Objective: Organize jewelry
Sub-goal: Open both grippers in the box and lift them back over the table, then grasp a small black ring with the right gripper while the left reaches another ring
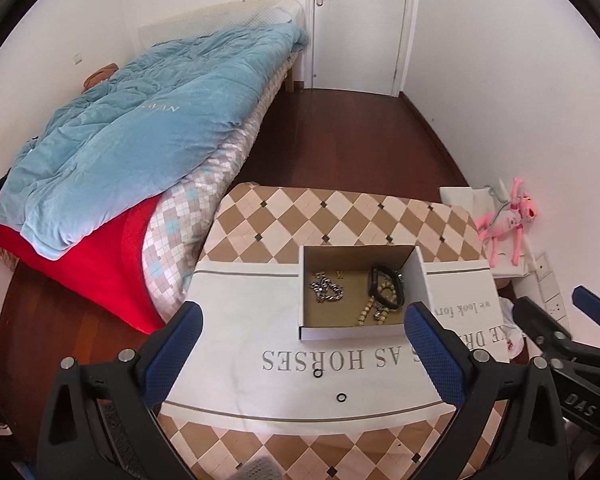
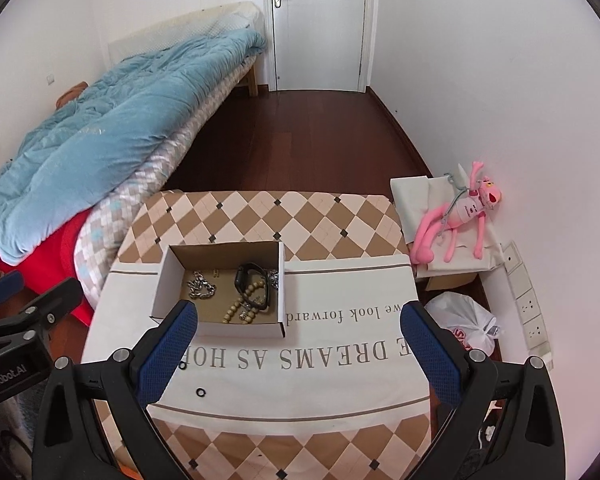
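Observation:
An open white cardboard box (image 1: 306, 300) (image 2: 160, 292) stands on a white cloth with lettering (image 1: 240, 320) (image 2: 340, 360). Inside lie a silver chain (image 1: 326, 287) (image 2: 201, 284), a black watch band (image 1: 384, 286) (image 2: 252, 286) and a beige bead bracelet (image 1: 374, 306) (image 2: 240, 312). Two small black rings (image 1: 317, 374) (image 1: 341, 397) lie on the cloth in front of the box; they also show in the right wrist view (image 2: 183, 366) (image 2: 200, 392). My left gripper (image 1: 304, 356) is open and empty above the cloth. My right gripper (image 2: 298, 352) is open and empty to its right.
The cloth covers a table with a checkered top (image 1: 340, 216) (image 2: 300, 216). A bed with a blue quilt (image 1: 140, 120) stands to the left. A pink plush toy (image 2: 460, 216) and a plastic bag (image 2: 466, 320) lie on the right by the wall.

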Demonstrator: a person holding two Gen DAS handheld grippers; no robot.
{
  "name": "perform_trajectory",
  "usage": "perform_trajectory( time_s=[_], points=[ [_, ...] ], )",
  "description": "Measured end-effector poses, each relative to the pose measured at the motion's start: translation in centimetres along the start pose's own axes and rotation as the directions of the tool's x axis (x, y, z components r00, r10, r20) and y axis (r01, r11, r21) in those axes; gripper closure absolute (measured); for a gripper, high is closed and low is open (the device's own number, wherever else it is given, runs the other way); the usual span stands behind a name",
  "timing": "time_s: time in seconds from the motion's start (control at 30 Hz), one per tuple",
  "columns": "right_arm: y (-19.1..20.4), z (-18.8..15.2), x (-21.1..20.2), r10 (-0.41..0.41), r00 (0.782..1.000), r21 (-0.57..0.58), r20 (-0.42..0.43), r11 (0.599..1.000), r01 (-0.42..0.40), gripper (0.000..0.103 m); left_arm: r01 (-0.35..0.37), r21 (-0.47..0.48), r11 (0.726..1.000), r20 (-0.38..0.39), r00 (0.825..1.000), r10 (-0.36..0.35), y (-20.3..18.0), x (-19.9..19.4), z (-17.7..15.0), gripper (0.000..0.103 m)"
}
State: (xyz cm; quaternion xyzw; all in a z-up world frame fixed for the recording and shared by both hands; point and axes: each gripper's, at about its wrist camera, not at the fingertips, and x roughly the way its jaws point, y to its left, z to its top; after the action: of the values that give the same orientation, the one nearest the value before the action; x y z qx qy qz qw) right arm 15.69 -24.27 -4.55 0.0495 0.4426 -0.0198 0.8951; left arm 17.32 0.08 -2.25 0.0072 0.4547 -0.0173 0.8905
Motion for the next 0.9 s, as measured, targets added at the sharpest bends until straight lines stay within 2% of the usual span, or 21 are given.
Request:
perform_trajectory(
  time_s=[0.17,0.33,0.37,0.47,0.5,0.67,0.83,0.9],
  points=[
    [0.0,-0.7,0.8,0.005,1.000,0.003,-0.021,1.000,-0.005,0.000,-0.031,0.002,1.000,-0.036,0.999,0.031,0.2,1.8,-1.1,0.000],
    [0.4,-3.2,4.4,0.018,0.996,0.015,-0.089,1.000,-0.017,0.001,-0.043,-0.023,0.999,-0.113,0.993,0.040,1.9,5.7,-3.9,0.000],
    [0.7,-3.9,5.3,0.028,0.994,0.011,-0.109,1.000,-0.027,0.003,-0.066,-0.019,0.998,-0.136,0.989,0.063,2.3,6.8,-4.8,0.000],
    [2.1,-6.7,9.0,0.096,0.975,0.016,-0.198,0.995,-0.095,0.031,-0.111,-0.001,0.994,-0.216,0.970,0.108,3.5,9.8,-7.6,0.000],
    [2.5,-7.5,9.9,0.125,0.968,0.020,-0.217,0.992,-0.124,0.035,-0.123,0.004,0.992,-0.237,0.964,0.120,3.9,10.6,-8.4,0.000],
    [6.1,-11.7,14.2,0.216,0.933,-0.005,-0.288,0.974,-0.227,0.041,-0.184,0.026,0.983,-0.324,0.928,0.183,6.2,13.4,-12.1,0.000],
    [9.6,-14.1,16.3,0.180,0.932,-0.089,-0.315,0.972,-0.218,0.042,-0.211,0.036,0.977,-0.368,0.906,0.210,7.7,14.0,-14.1,0.000],
    [10.7,-14.7,16.9,0.160,0.935,-0.116,-0.318,0.972,-0.206,0.048,-0.216,0.041,0.975,-0.379,0.900,0.216,8.2,14.1,-14.6,0.000]
  ],
)
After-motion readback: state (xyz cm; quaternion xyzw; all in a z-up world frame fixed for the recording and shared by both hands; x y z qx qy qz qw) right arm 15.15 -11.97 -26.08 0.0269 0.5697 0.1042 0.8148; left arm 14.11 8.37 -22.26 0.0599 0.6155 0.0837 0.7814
